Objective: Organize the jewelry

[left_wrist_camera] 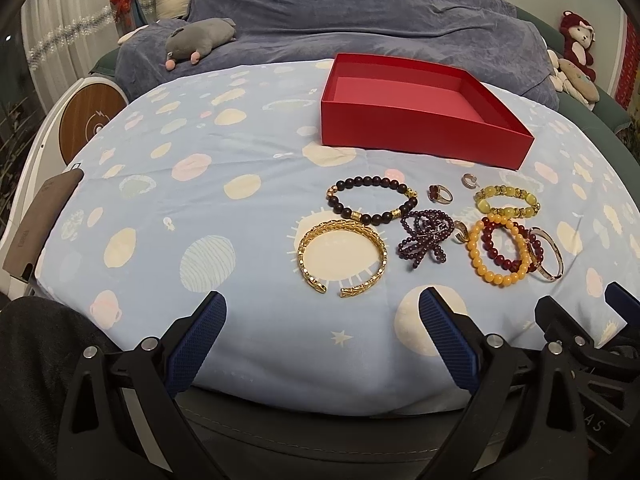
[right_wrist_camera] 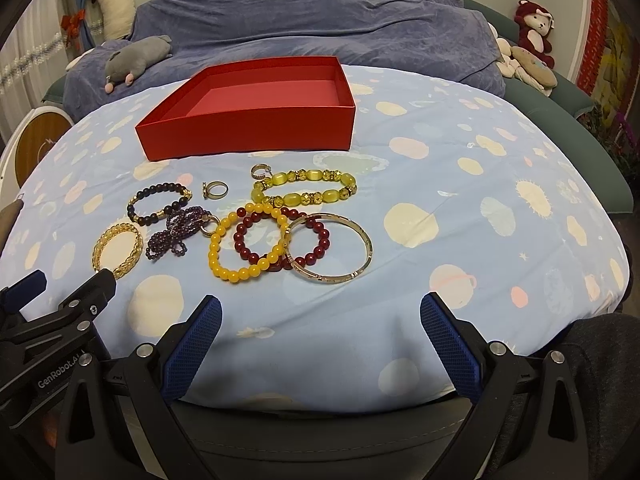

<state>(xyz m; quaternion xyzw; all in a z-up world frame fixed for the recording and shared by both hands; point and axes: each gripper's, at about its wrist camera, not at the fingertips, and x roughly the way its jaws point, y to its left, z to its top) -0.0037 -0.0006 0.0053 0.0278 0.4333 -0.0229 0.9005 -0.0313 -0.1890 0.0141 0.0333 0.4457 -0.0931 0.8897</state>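
The big blue cloth with moons and stars (left_wrist_camera: 240,184) fills most of both pictures. On it, in the upper middle of each picture, sits the red box (left_wrist_camera: 400,128). The box has nothing in it that I can see, so I think the tidying has not begun.

All the jewelry lies on the cloth below the box, in the middle of the pictures. The biggest pieces are the gold cuff (left_wrist_camera: 342,256), open at the bottom, and the thin metal bangle (right_wrist_camera: 330,250). Then come the dark bead bracelet (left_wrist_camera: 374,200), the orange bead bracelet (right_wrist_camera: 250,246) lying over the dark red bead bracelet (right_wrist_camera: 316,244), and the yellow-green bead bracelet (right_wrist_camera: 306,188). A tangle of purple beads (left_wrist_camera: 426,238) sits in the middle. The smallest things are the ring with a red stone (left_wrist_camera: 439,193) and a little hoop earring (left_wrist_camera: 469,181).

The left gripper (left_wrist_camera: 322,334) waits at the bottom of its picture, fingers wide apart, holding nothing. The right gripper (right_wrist_camera: 320,334) is the same. Every piece is left to put away.
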